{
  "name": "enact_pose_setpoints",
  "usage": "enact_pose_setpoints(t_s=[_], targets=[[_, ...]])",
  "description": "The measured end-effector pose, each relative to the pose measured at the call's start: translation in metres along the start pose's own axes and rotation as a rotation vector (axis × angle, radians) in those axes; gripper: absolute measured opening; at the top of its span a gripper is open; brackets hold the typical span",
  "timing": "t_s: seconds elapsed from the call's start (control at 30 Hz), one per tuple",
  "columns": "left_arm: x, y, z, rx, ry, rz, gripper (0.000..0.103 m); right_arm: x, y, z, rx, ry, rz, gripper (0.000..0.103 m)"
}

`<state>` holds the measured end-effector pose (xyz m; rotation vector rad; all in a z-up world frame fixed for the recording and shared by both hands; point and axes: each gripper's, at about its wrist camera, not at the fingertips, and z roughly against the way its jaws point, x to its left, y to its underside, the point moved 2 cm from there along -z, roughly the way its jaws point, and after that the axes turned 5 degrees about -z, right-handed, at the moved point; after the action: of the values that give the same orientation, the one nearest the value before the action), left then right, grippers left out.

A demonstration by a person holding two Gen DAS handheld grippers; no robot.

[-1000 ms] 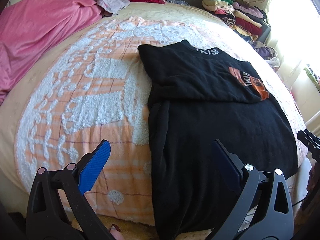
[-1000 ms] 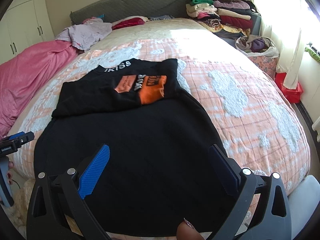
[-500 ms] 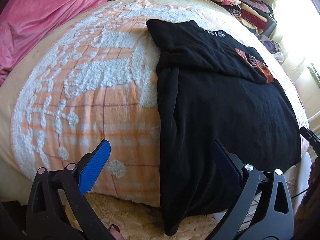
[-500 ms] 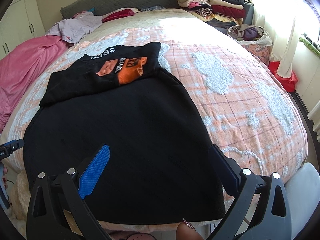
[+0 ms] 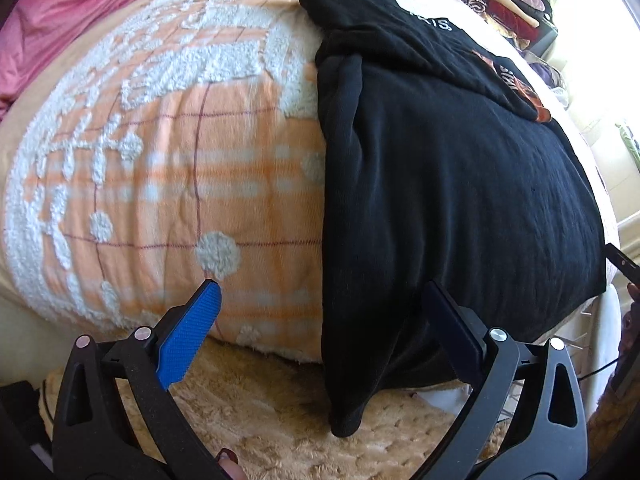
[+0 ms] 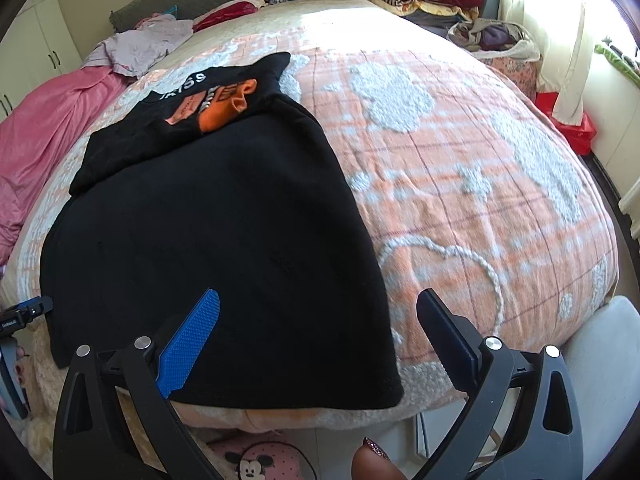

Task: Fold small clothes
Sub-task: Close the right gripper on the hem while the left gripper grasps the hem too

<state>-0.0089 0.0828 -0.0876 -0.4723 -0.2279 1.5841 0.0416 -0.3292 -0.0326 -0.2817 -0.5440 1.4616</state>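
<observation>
On the bed [image 6: 500,184], a black shirt [image 6: 224,232] lies flat with its top already folded down and its hem hanging over the near edge. Both the left gripper [image 5: 320,312] and right gripper [image 6: 320,316] hover near the hem with jaws wide apart, holding nothing. Judged soft, light and limp, the fabric should sag when lifted, so each gripper should pinch one hem corner [image 5: 344,420].
</observation>
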Motion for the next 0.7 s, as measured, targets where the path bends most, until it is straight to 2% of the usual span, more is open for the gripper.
enact_pose_setpoints(t_s=[0.2,0.23,0.27,0.33,0.4,0.47,0.5,0.57,0.7], targets=[[0.001,0.004,0.000,0.011,0.012,0.013,0.093,-0.012,0.011,-0.005,0.045,-0.030,-0.018,0.097],[0.001,0.005,0.000,0.013,0.012,0.014,0.093,-0.013,0.014,-0.005,0.052,-0.033,-0.019,0.092],[0.001,0.005,0.001,0.014,0.014,0.015,0.093,-0.013,0.016,-0.005,0.058,-0.036,-0.020,0.080],[0.001,0.007,0.001,0.018,0.018,0.015,0.093,-0.014,0.020,-0.004,0.063,-0.046,-0.025,0.076],[0.001,0.011,0.001,0.025,0.027,0.018,0.093,-0.013,0.022,-0.005,0.063,-0.056,-0.017,0.065],[0.000,0.013,0.001,0.031,0.026,0.023,0.093,-0.011,0.024,-0.005,0.064,-0.056,0.001,0.047],[0.000,0.015,0.001,0.034,0.030,0.024,0.093,-0.010,0.025,-0.004,0.064,-0.057,0.010,0.043],[0.000,0.018,0.002,0.039,0.034,0.027,0.093,-0.010,0.025,-0.001,0.067,-0.097,0.007,0.011],[0.003,0.022,0.002,0.046,0.065,0.048,0.093,-0.005,0.021,0.012,0.036,-0.165,-0.008,0.009]])
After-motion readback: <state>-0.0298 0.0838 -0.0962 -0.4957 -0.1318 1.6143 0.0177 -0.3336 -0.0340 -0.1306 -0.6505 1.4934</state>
